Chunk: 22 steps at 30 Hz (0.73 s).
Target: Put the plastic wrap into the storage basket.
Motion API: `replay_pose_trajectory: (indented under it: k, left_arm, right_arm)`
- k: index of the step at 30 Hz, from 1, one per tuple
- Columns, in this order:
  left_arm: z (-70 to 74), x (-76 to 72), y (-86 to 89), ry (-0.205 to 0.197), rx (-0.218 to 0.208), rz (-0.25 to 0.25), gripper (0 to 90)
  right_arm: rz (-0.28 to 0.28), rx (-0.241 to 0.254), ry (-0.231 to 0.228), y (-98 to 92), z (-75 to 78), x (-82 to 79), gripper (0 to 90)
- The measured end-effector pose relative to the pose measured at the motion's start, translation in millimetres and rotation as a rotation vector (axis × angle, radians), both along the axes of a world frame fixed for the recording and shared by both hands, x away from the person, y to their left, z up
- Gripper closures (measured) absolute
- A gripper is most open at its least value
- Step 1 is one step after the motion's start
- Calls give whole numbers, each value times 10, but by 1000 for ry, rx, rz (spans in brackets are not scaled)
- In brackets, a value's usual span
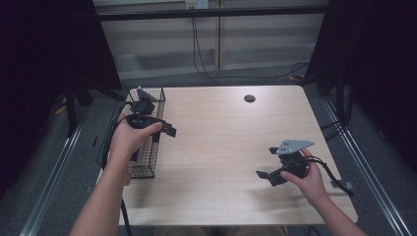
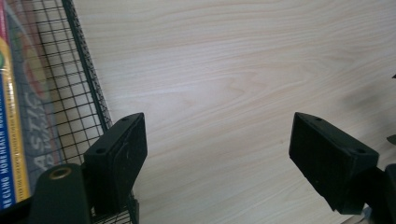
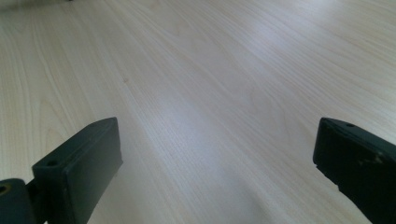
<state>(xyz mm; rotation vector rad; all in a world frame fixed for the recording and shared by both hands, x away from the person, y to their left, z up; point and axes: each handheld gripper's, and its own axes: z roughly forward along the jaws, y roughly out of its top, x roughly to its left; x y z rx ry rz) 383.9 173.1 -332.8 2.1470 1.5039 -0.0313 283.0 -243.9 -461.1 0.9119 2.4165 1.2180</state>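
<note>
Left gripper is held over the right-hand rim of a black wire basket at the desk's left edge, its jaws spread apart with nothing between them. Inside the basket, in the left gripper view, a flat printed package is seen through the mesh; its lettering is too blurred to be read. Right gripper is held low above bare wood near the desk's right front, jaws likewise wide and empty.
</note>
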Motion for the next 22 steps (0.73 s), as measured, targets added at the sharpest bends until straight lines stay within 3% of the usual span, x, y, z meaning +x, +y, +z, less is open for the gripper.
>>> replay_pose_trajectory:
  k: [3,14,16,22]
  left_arm:
    - [-19,-22,-42,-2,13,-20,196]
    - [-130,-135,-154,-14,-35,-54,196]
    - [-155,-150,-165,-16,-25,-80,196]
    - [-239,-195,-217,-29,-35,-91,193]
  right_arm:
    - [1,0,-2,-1,0,2,8]
    - [3,1,3,-1,2,1,8]
    - [4,1,3,0,1,2,8]
    - [0,-3,-1,0,0,9,8]
